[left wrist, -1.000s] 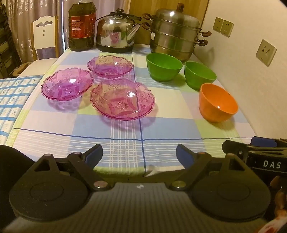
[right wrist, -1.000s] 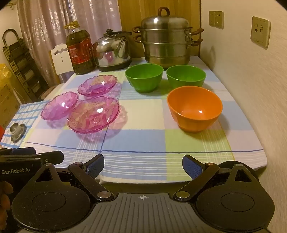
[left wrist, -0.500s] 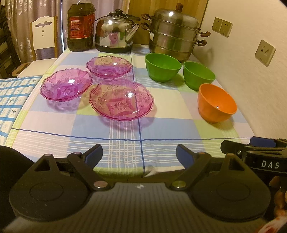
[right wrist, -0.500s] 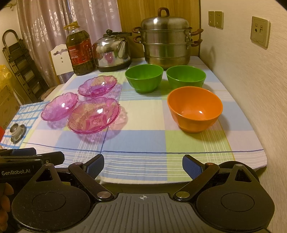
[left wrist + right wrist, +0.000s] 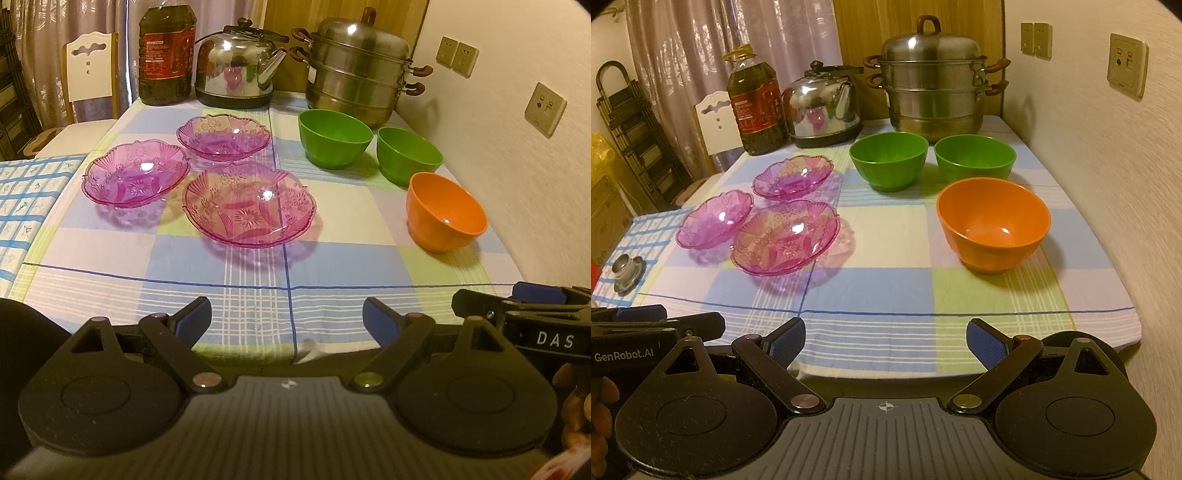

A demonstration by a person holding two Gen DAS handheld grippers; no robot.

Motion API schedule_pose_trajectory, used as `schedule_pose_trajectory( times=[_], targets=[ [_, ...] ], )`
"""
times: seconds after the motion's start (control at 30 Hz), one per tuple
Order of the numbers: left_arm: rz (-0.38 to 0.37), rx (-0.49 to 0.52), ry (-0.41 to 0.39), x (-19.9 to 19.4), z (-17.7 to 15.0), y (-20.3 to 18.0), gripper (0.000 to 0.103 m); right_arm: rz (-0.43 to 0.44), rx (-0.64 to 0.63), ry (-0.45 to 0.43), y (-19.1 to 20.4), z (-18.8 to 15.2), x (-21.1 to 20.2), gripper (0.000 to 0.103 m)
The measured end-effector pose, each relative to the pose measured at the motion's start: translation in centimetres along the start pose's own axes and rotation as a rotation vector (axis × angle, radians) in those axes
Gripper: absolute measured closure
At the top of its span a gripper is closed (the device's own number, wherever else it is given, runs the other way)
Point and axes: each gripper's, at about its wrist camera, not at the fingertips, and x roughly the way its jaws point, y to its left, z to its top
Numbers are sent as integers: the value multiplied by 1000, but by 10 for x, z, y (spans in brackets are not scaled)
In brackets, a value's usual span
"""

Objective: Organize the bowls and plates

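Three purple glass plates lie on the checked tablecloth: a near one (image 5: 249, 205) (image 5: 785, 236), a left one (image 5: 135, 173) (image 5: 714, 218) and a far one (image 5: 223, 136) (image 5: 792, 177). Two green bowls (image 5: 334, 138) (image 5: 408, 155) (image 5: 888, 160) (image 5: 973, 158) stand behind an orange bowl (image 5: 445, 212) (image 5: 993, 229) on the right. My left gripper (image 5: 287, 319) is open and empty at the table's near edge. My right gripper (image 5: 885, 338) is open and empty, also at the near edge, in front of the orange bowl.
At the back stand an oil bottle (image 5: 757, 103), a steel kettle (image 5: 823, 105) and a stacked steel steamer pot (image 5: 932, 79). A wall (image 5: 1126, 155) borders the table on the right. A small metal lid (image 5: 626, 269) lies on the blue-checked cloth at left. A chair (image 5: 90, 74) stands beyond.
Both grippers stay open and nearly still at the table's near edge; the left view has shifted very slightly. Nothing on the table has moved.
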Motion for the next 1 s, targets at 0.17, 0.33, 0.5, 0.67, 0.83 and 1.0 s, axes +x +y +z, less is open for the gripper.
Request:
schedule_pose_trajectory(
  times=[0.17,0.33,0.5,0.67,0.83,1.0],
  targets=[
    [-1,1,-1,0,-1,0,16,1,5,2,0,0,1,9],
    [0,0,-1,0,-1,0,16,1,5,3,0,0,1,9],
    [-2,0,0,0,-1,0,16,2,5,2,0,0,1,9],
    [-2,-1,0,1,-3,-2,16,2,5,2,-1,0,1,9],
    [-4,-2,1,1,-3,-2,16,2,6,3,-1,0,2,9],
    [-5,-2,2,2,-4,-2,16,3,6,3,-1,0,2,9]
  ],
)
